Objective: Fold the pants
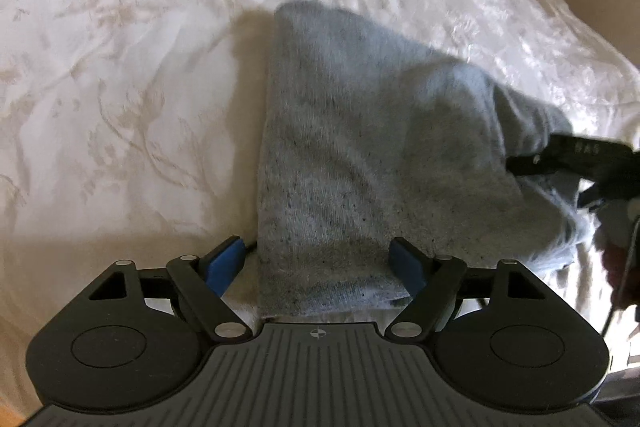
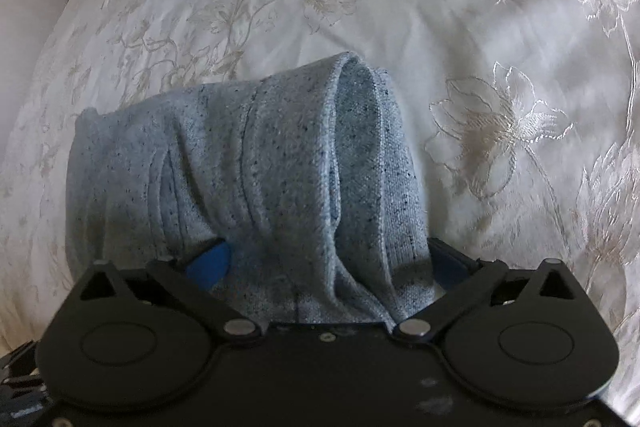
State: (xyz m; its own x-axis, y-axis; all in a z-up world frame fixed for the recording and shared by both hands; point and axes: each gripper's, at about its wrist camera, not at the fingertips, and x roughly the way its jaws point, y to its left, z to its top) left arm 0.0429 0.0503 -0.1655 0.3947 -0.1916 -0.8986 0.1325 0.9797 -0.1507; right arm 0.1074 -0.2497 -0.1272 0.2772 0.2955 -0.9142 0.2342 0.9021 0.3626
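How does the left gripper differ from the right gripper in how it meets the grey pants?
The left gripper has wide jaws with flat cloth of the pants between them; the right gripper has bunched cloth between its jaws. The left blue pads are both visible; the right ones are partly covered. Both are over the white bedspread.
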